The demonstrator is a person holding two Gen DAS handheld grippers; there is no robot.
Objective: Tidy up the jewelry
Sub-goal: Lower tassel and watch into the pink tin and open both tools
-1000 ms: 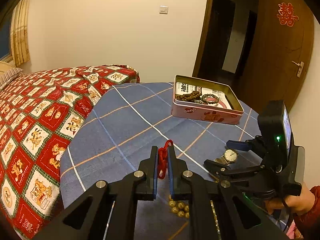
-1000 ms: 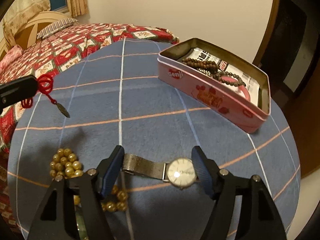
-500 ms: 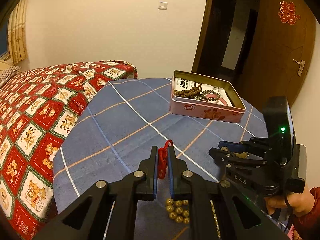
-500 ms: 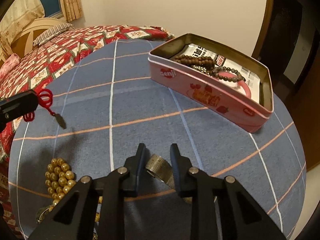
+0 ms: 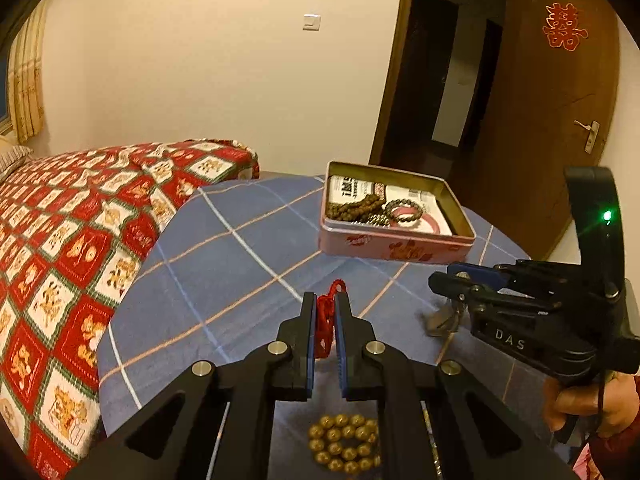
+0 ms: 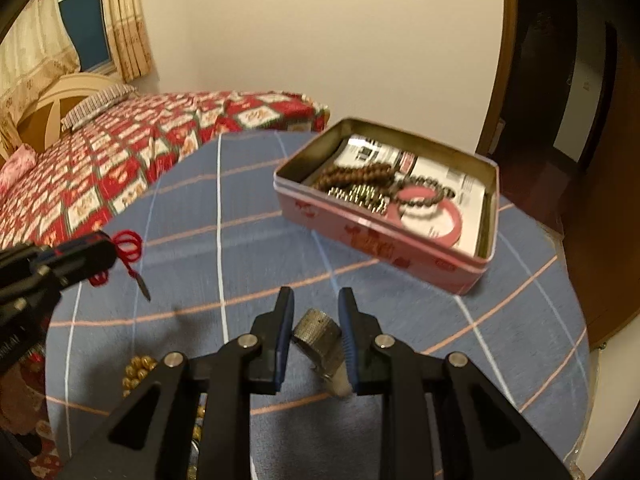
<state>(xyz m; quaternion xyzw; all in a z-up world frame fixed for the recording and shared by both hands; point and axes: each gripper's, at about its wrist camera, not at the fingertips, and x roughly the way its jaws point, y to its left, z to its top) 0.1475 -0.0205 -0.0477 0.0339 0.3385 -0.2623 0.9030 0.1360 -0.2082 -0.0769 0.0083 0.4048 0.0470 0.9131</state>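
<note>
1. A home bedroom: a bed (image 6: 168,136) with a red patchwork quilt and a striped pillow (image 6: 98,104) lies far left.
2. Curtains (image 6: 124,20) frame a window behind it.
3. A wooden door (image 5: 560,112) bearing a red paper cutting (image 5: 565,26) stands right.

A silver wristwatch (image 6: 320,340) with a mesh metal band hangs tilted between the right tongs' pads, lifted off the worktop. A red knotted cord (image 5: 326,320) with a small dark pendant (image 6: 143,285) dangling from it is pinched upright, also above the worktop. A heap of gold beads (image 5: 346,448) lies on the blue checked worktop. The open pink tin (image 6: 372,240), farther back, holds brown bead strands, a dark bead bracelet and a pink bangle.
</note>
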